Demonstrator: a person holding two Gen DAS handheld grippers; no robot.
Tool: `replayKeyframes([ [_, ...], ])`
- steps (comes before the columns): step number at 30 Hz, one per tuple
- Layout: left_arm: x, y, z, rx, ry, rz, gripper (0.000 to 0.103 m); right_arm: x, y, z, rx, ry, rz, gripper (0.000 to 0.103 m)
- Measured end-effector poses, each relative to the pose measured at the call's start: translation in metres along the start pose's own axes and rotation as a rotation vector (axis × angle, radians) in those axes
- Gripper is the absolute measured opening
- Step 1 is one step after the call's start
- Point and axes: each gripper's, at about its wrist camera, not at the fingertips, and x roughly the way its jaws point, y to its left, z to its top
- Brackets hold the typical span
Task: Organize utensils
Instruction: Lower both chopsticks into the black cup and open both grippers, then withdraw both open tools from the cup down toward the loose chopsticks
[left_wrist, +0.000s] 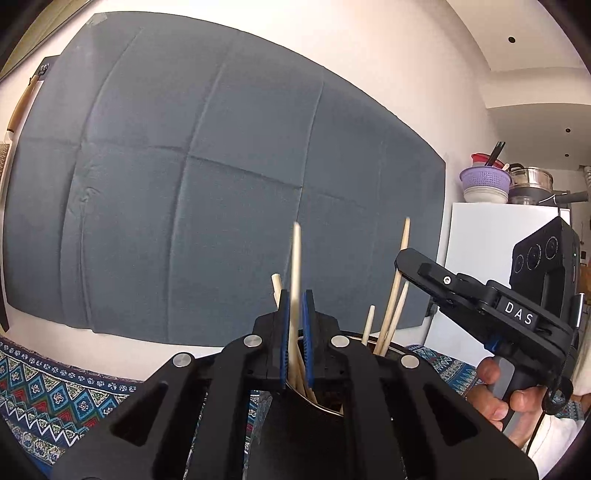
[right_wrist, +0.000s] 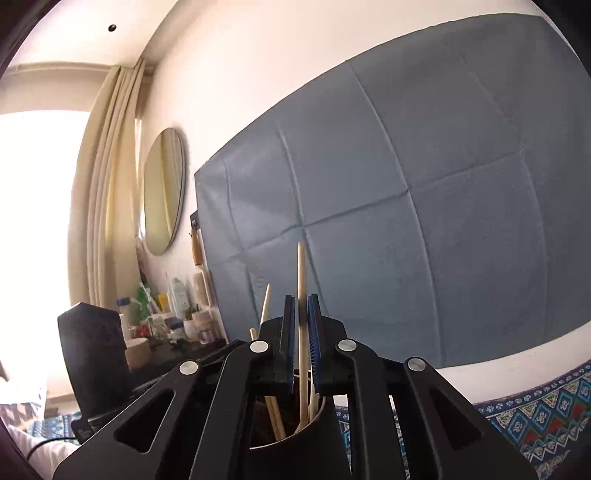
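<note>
In the left wrist view my left gripper stands over a dark round holder. A pale wooden chopstick rises blurred between its blue pads, with a thin gap on either side and its lower end inside the holder. Several more chopsticks lean in the holder. To the right, a hand grasps my right gripper, which is shut on a slanting chopstick. In the right wrist view that gripper pinches an upright chopstick whose foot rests in the holder.
A blue patterned cloth covers the surface under the holder. Behind it a grey-blue padded panel hangs on the wall. A white fridge with bowls on top stands right. A shelf of bottles and a round mirror are left.
</note>
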Motion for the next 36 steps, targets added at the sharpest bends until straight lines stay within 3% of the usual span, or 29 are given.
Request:
replayKeyframes([
  [1, -0.001, 0.0, 0.0, 0.004, -0.003, 0.005, 0.031, -0.001, -0.001, 0.001, 0.005, -0.001, -0.004, 0.012],
  [2, -0.003, -0.001, 0.001, 0.009, -0.013, 0.012, 0.04, -0.001, -0.003, 0.001, 0.013, 0.001, -0.012, 0.021],
  [3, -0.004, -0.001, 0.002, 0.014, -0.022, 0.019, 0.062, -0.002, -0.003, 0.003, 0.016, 0.0, -0.039, 0.056],
  [4, -0.006, -0.001, 0.004, 0.019, -0.03, 0.019, 0.072, -0.005, -0.002, 0.004, 0.013, -0.015, -0.077, 0.082],
  [7, -0.014, 0.0, 0.013, 0.029, -0.067, 0.033, 0.08, -0.018, 0.003, 0.011, -0.023, -0.091, -0.15, 0.087],
  [9, -0.019, 0.005, 0.019, 0.008, -0.091, 0.031, 0.091, -0.027, 0.004, 0.018, -0.021, -0.135, -0.186, 0.088],
  [12, -0.023, 0.012, 0.025, -0.005, -0.098, 0.053, 0.098, -0.035, 0.006, 0.028, -0.043, -0.158, -0.221, 0.094],
  [18, -0.027, 0.026, 0.042, -0.06, -0.082, 0.074, 0.098, -0.044, 0.004, 0.045, -0.017, -0.172, -0.276, 0.095],
  [24, -0.047, 0.018, 0.068, -0.052, -0.048, 0.104, 0.098, -0.055, 0.002, 0.07, 0.089, -0.121, -0.299, 0.095],
  [28, -0.061, 0.007, 0.085, 0.002, 0.058, 0.15, 0.098, -0.057, 0.011, 0.083, 0.078, -0.016, -0.356, 0.095],
  [33, -0.081, 0.007, 0.098, 0.007, 0.151, 0.21, 0.097, -0.046, 0.02, 0.083, 0.072, 0.26, -0.521, 0.095],
  [36, -0.089, 0.01, 0.096, -0.003, 0.226, 0.245, 0.097, -0.044, 0.025, 0.071, 0.085, 0.381, -0.488, 0.095],
])
